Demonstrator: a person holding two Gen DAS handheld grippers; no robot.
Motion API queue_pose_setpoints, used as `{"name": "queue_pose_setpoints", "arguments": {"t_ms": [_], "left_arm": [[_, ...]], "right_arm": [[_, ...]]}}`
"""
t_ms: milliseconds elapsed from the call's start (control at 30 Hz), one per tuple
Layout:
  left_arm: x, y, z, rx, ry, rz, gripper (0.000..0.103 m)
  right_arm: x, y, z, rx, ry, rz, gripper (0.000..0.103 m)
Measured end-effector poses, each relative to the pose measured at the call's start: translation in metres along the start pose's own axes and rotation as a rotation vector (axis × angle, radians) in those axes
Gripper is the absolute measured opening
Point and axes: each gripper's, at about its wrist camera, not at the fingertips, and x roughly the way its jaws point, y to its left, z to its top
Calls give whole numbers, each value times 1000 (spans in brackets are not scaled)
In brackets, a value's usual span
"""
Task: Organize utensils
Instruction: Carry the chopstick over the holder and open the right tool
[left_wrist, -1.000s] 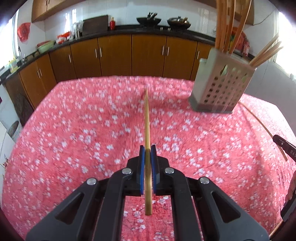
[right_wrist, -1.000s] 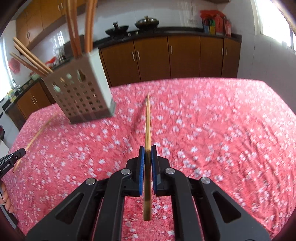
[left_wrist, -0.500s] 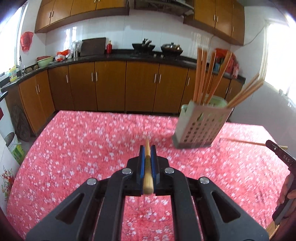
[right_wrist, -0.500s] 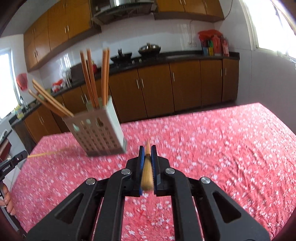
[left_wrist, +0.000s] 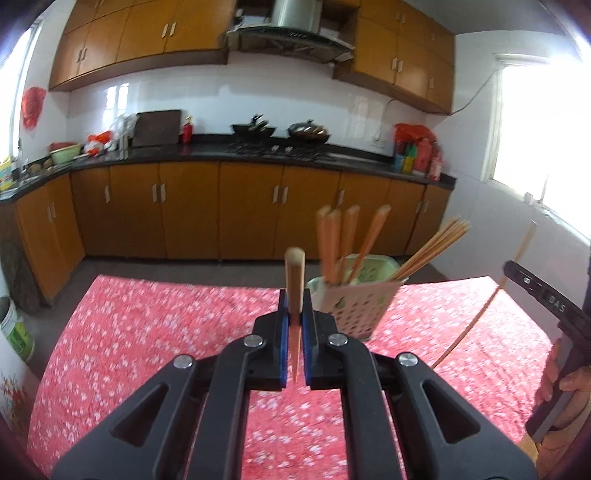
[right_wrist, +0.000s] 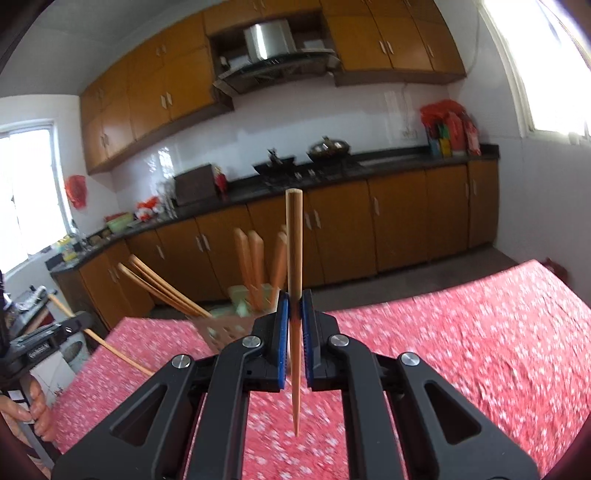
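Our left tool (left_wrist: 294, 325) is pressed together on one wooden chopstick (left_wrist: 295, 291), pinched between the blue pads (left_wrist: 282, 328) with its blunt end up and its thin tip pointing down just below them. Our right tool (right_wrist: 294, 325) pinches a second chopstick (right_wrist: 294, 266) the same way, blunt end high, the point hanging well below the pads over the cloth.

Both tools are held above the worktop (left_wrist: 147, 325), which wears a red flowered cloth. The perforated utensil holder (left_wrist: 354, 306) stands on it just beyond and to the right of our left tool; from the right wrist view the holder (right_wrist: 225, 328) sits just left of that tool, partly hidden by it. Flat wooden handles (left_wrist: 338, 240) stand upright in the holder, and a bundle of chopsticks (left_wrist: 432, 247) leans out over its rim, towards the right as the left wrist view shows it.

The far worktop edge (left_wrist: 184, 282) shows ahead, with bare floor between it and the brown cabinets (left_wrist: 184, 210). To the left of the holder the cloth lies open to the left edge. In the right wrist view the cloth (right_wrist: 461, 332) spreads wide to the right, towards its far corner.
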Motion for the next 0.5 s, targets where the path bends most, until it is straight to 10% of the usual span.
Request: {"name": "queue_pose_setpoints", "arguments": {"t_ms": [500], "left_arm": [[-20, -68, 96, -12, -285, -75, 7]], "right_arm": [[-9, 49, 86, -43, -320, 85, 8]]}}
